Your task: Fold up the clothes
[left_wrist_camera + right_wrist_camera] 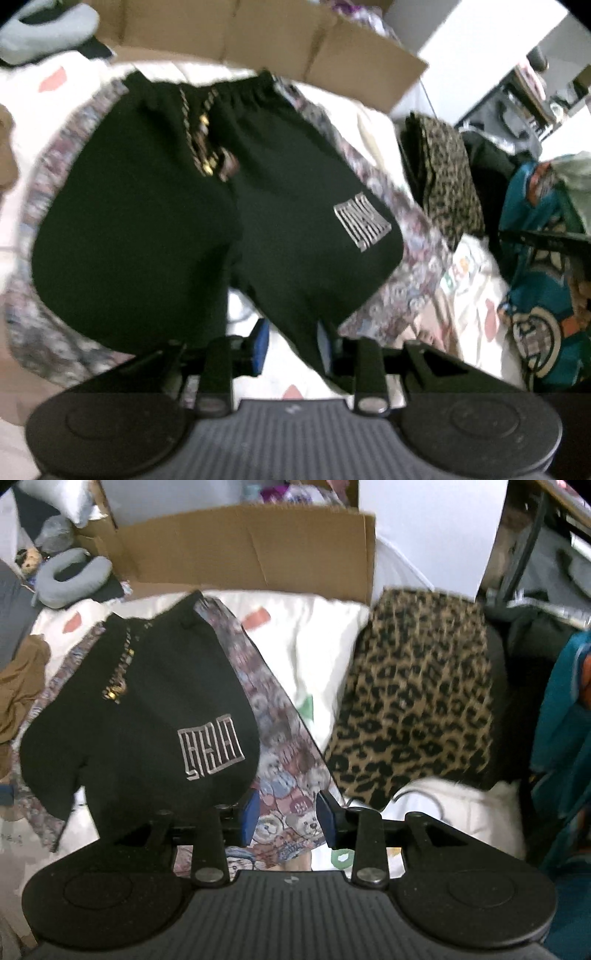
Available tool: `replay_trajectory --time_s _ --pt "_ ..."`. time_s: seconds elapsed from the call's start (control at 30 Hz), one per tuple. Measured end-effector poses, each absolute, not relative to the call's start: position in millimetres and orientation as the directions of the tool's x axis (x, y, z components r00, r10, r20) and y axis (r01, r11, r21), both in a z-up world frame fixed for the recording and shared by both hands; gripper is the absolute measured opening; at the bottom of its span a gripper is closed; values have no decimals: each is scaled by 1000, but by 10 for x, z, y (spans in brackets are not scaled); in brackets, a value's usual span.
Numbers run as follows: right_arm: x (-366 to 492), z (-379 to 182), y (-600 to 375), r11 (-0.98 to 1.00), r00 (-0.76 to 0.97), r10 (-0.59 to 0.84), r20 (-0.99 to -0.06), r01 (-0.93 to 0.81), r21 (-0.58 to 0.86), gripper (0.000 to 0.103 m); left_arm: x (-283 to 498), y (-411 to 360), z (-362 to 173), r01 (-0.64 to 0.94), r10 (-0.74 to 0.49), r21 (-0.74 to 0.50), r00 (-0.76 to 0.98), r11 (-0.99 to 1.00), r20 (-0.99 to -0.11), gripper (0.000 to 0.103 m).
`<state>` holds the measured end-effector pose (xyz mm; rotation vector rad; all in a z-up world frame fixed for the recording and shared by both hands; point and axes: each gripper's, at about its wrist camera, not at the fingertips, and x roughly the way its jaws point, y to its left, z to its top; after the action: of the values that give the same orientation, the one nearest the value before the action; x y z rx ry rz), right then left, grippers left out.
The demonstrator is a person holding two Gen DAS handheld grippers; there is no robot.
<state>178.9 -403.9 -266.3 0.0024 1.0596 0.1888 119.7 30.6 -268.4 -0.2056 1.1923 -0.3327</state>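
Black fleece-like shorts [155,221] lie spread out, waistband away from both cameras and the two legs toward them, with a grey embroidered logo [362,227] on one leg and a gold-tipped drawstring [205,144] hanging from the waist. Directly under the shorts lies a cloth printed with teddy bears [280,746], showing as a border on either side of them; under that cloth is a white bedsheet with coloured patches [314,635].

The left gripper [293,345] is just at the leg hems of the shorts. Its blue pads stand apart, and the hem of the logo leg lies across the gap between them; whether the fabric is pinched cannot be told through the blur.

The right gripper [286,818] hovers beside the shorts, on the logo side, over the teddy-bear cloth. Its blue pads [250,816] are spread with nothing between them, and one pad sits just at the shorts' edge.

Beyond the shorts' waistband stands a brown cardboard box [243,554]. A folded leopard-print garment [417,701] lies well apart from the shorts on the logo side, past the sheet. A grey neck pillow [72,576] sits beyond the shorts on the opposite side, and a brown garment [20,679] is bunched beside them there.
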Motion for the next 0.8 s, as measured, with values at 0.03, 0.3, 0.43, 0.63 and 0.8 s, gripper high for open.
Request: replay_trajectory --time_s 0.03,0.3,0.43,0.63,0.8 --pt "1776 -2549 -4034 984 481 153 -863 -157 87 42 1191 355 -2592 142 -356 -327 337 934 -872 31" --pt "1745 -1688 -4022 975 538 195 -820 -194 105 54 1040 752 -1897 90 -295 -283 401 955 -867 38" --pt "1828 -1378 -4048 972 516 220 -828 -188 141 55 961 898 -1597 69 -248 -242 423 968 -872 44" --pt "1928 -831 -3987 955 480 284 -830 -217 201 58 897 1091 -1206 26 -194 -205 460 978 -867 59" --pt "1971 -342 -3780 951 498 292 -816 -245 191 63 874 1241 -938 -9 -162 -189 482 982 -861 67"
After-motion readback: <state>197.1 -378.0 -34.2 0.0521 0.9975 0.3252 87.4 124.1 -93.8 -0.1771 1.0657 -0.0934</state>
